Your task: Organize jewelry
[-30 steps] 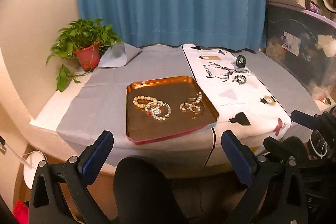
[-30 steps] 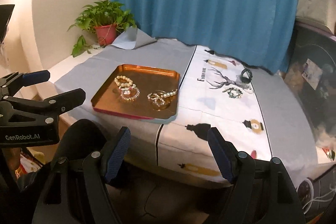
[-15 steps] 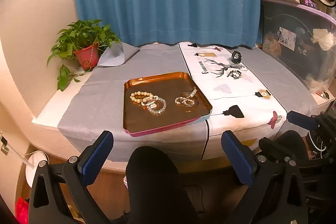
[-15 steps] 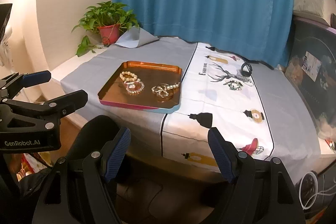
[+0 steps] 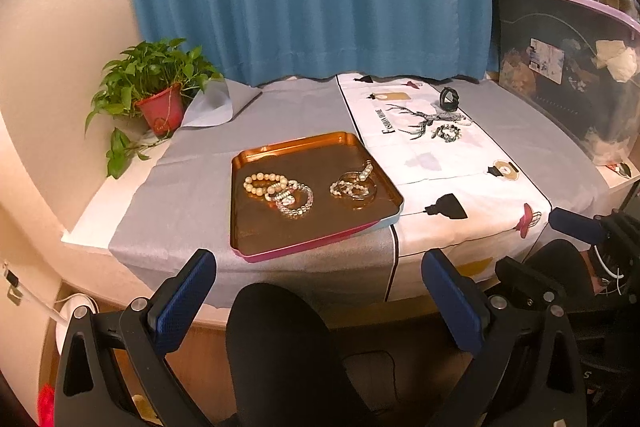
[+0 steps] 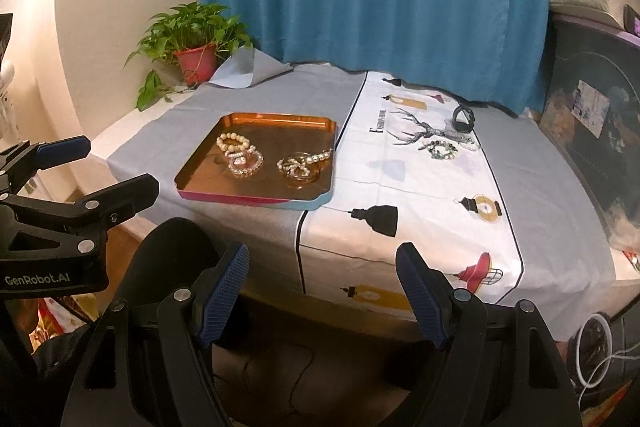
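Black left gripper [image 6: 86,169] printed "GenRobot.AI", fingers apart

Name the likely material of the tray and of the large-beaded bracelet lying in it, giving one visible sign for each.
Tray: probably metal with a glossy copper-coloured finish; its thin rolled rim shines. Large-beaded bracelet: cream pearl-like beads with a soft sheen, real or imitation unclear.

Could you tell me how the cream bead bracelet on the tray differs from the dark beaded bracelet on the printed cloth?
The cream bead bracelet lies in the copper tray, touching other bracelets; the dark beaded bracelet lies on the white printed cloth, off the tray. The cream one has pale, larger beads; the dark one has smaller greenish-dark beads. Both lie flat as closed loops.
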Motion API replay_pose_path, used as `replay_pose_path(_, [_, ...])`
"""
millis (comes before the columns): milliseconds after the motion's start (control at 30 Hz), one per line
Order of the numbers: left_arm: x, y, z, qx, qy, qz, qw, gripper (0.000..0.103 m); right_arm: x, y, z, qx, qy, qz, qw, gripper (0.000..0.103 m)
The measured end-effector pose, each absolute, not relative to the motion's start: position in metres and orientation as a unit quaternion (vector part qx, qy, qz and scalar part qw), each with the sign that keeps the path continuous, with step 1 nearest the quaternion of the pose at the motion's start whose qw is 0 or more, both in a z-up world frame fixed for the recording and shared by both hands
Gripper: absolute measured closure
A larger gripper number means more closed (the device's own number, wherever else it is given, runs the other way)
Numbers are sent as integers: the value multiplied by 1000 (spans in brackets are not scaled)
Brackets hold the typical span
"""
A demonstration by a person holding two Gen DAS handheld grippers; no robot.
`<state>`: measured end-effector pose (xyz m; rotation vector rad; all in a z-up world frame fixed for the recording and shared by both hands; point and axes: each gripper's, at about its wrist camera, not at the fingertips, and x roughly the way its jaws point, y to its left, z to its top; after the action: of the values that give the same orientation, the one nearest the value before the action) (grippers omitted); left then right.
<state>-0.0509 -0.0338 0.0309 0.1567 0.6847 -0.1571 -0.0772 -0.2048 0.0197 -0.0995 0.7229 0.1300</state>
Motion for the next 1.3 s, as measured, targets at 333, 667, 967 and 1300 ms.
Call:
replay_pose_path(333, [-36, -38, 18, 77, 362, -83, 925, 1, -65, -220, 11, -36, 364, 47, 929, 26])
replay_pose_path(667, [-1, -50, 4, 80, 390, -85, 913, 1, -28, -279, -4, 2, 382, -12, 924, 26])
replay_pose_path(967, [52, -72, -3, 94, 405, -85, 906, 1, 68, -365, -20, 53, 379, -57, 922, 26])
replay_pose_path(1300, [111, -93, -21, 108, 424, -87, 895, 1, 198, -415, -65, 117, 409, -76, 902, 26])
